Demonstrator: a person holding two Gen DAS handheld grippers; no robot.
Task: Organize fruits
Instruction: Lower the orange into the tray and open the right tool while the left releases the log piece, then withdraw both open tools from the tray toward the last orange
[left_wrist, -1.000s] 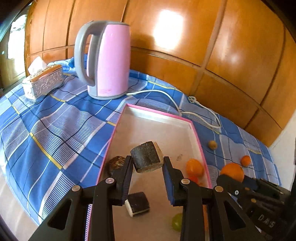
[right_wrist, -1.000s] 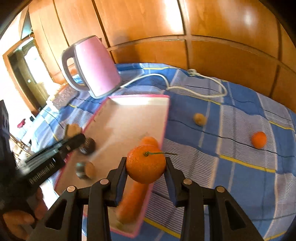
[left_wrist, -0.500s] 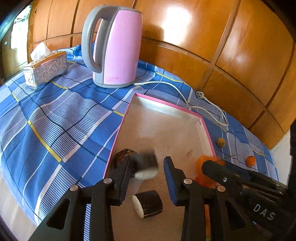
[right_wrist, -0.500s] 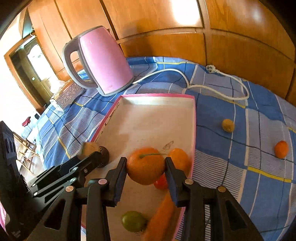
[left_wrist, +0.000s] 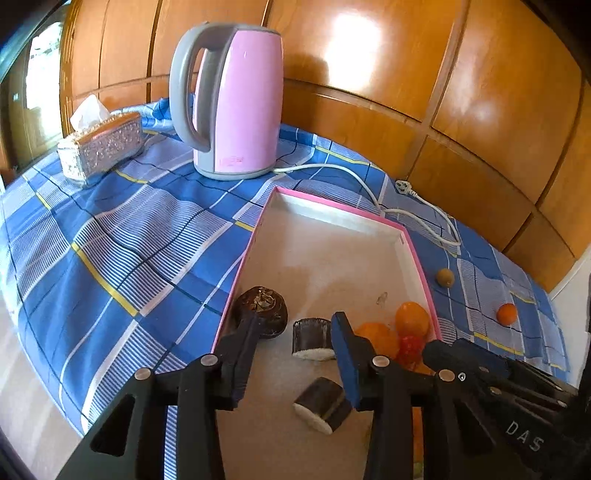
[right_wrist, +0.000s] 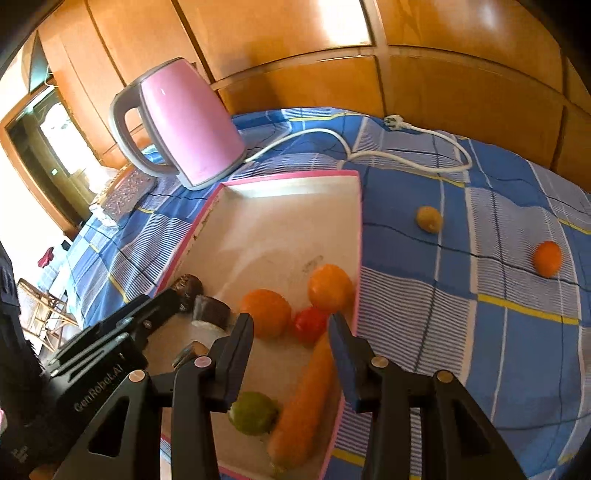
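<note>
Dropped since the earlier frames: dark cut chunk (left_wrist: 312, 338) and orange (right_wrist: 266, 311), both now lying in pink-rimmed tray (left_wrist: 334, 208). Chunk beside a dark round fruit (left_wrist: 264, 312) by the left rim; orange touching a red tomato (right_wrist: 310, 324) and second orange (right_wrist: 330, 288). Left gripper (left_wrist: 295, 350) and right gripper (right_wrist: 291, 345) above, jaws opening, pinching nothing. Outside on blue checked cloth (right_wrist: 480, 332): small orange (right_wrist: 547, 258), brownish fruit (right_wrist: 429, 219). Behind, pink kettle (left_wrist: 236, 99).

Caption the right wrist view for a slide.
Right gripper opening above oranges, carrot and lime in pink tray.
</note>
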